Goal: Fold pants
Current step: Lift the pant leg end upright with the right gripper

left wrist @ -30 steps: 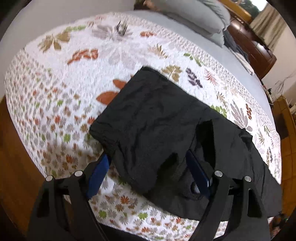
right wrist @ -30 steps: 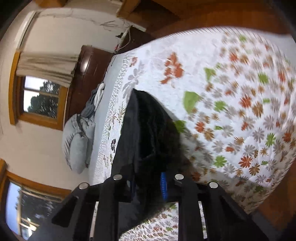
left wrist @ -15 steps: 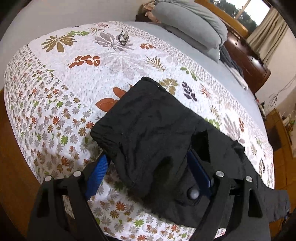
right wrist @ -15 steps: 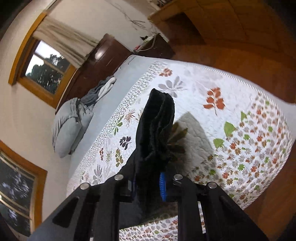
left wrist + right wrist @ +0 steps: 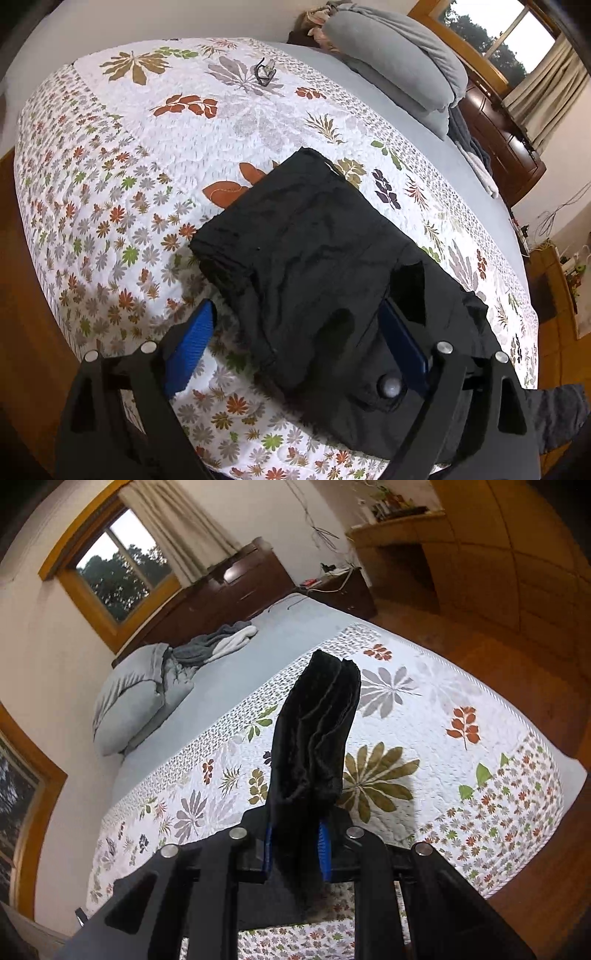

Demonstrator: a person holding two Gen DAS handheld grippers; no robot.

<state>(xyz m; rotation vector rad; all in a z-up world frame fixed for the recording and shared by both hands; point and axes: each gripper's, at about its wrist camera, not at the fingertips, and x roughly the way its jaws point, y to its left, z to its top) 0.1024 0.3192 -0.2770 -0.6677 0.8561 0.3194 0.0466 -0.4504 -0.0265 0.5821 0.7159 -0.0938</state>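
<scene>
I judge the fold well along: the black pants (image 5: pixel 314 266) lie doubled in layers on the floral quilt (image 5: pixel 122 177), my left gripper (image 5: pixel 295 332) spread wide over them, while my right gripper (image 5: pixel 295 843) pinches a bunched end lifted above the bed, not yet laid down.

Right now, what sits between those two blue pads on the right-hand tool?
In the right wrist view, a bunched fold of the black pants fills the gap of the right gripper, clamped between its blue pads.
</scene>
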